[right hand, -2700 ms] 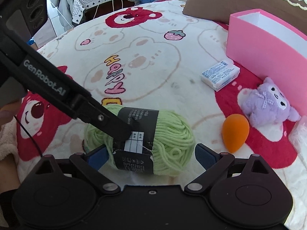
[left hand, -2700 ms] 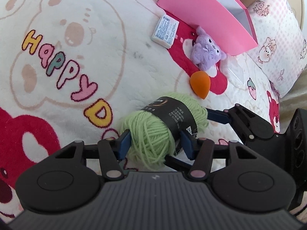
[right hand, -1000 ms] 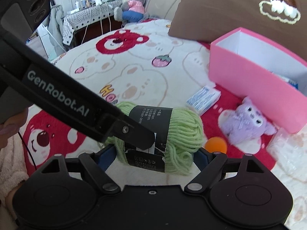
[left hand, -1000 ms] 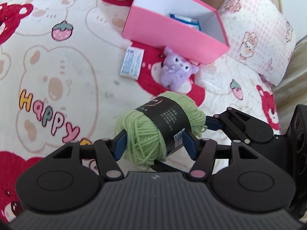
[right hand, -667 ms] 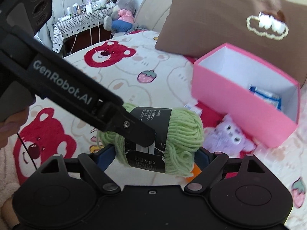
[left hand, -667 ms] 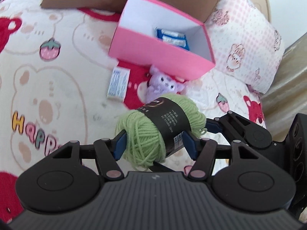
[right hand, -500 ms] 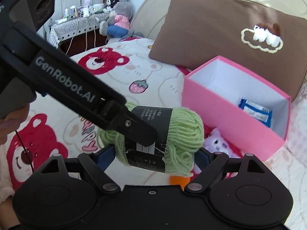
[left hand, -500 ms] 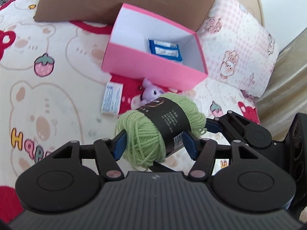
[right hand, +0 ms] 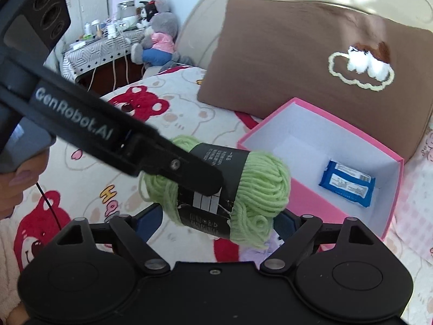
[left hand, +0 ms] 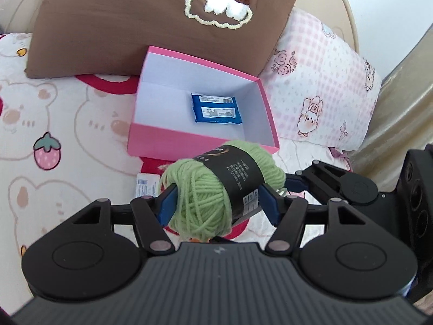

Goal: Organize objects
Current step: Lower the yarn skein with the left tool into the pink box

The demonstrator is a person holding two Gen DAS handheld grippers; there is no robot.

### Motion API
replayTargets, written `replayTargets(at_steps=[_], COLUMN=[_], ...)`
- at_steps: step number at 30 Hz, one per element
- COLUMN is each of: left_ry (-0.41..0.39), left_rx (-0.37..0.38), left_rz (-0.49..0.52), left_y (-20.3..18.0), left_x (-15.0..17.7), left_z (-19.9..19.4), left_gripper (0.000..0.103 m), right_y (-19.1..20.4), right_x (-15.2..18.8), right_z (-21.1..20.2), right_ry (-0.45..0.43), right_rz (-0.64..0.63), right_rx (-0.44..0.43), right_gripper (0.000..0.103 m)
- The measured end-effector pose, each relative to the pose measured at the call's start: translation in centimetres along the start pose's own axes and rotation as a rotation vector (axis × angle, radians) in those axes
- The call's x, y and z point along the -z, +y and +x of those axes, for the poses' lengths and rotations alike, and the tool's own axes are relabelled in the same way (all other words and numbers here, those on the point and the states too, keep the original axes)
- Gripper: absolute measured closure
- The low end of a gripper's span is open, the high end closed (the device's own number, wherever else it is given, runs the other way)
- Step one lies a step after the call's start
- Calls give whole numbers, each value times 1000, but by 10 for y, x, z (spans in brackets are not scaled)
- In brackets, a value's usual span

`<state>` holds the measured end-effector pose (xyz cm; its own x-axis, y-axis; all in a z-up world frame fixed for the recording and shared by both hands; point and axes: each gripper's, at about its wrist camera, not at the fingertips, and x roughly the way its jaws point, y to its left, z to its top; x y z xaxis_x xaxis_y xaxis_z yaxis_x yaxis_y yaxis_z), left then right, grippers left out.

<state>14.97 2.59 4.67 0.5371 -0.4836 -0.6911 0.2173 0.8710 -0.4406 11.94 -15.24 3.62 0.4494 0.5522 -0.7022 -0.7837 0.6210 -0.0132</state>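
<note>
A green yarn ball (left hand: 216,189) with a black paper band is held in the air by both grippers. My left gripper (left hand: 217,203) is shut on its sides. My right gripper (right hand: 219,222) is shut on its two ends, seen in the right wrist view on the yarn ball (right hand: 238,189). The yarn hangs just before the near wall of an open pink box (left hand: 189,140), white inside. A blue packet (left hand: 216,108) lies on the box floor; it also shows in the right wrist view (right hand: 347,182), in the pink box (right hand: 311,197).
A brown pillow (left hand: 135,13) leans behind the box, a pink checked pillow (left hand: 324,86) to its right. A white packet (left hand: 144,187) and a purple plush (right hand: 257,252) lie on the bear-print blanket (left hand: 67,135) below the yarn. A cluttered side table (right hand: 108,35) stands beyond the bed.
Both grippers have lifted the yarn ball off the blanket and carried it toward the pink box. The box now sits just beyond the yarn, its inside in full view.
</note>
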Motion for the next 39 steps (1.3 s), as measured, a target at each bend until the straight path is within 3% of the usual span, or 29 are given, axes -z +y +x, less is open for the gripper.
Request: replayTargets(at_steps=[6,11,16,21,24,31,39], left_ry=[-17,-54,-46,-27,-18,66,139], left_rx=[-20,-21,-25,-46,-42,-69,-134], left_rz=[43,13,52,102,84,51,31], left_y=[-7,1,8,11,20,39,48], left_x=[-27,-61,-106,-143,-152,-159,-155], left_z=[15,30,62,106,128,183,225], left_gripper=[41,41,41,41,41,41,41], right_y=[-25,-36,-77,-120,-137,-155,-175], right_x=[-21,-39,-60,-85,-86,-73,-53], right_z=[10,24,51,93,113,161,196], right_ry=[-5,-83,-99,-13,24,103,179], right_rz=[10,-101,-19,54,106,131,319], right_rx=[18,100,90,100,80,58,-2], right_gripper=[22,24,24,24,24,23,24])
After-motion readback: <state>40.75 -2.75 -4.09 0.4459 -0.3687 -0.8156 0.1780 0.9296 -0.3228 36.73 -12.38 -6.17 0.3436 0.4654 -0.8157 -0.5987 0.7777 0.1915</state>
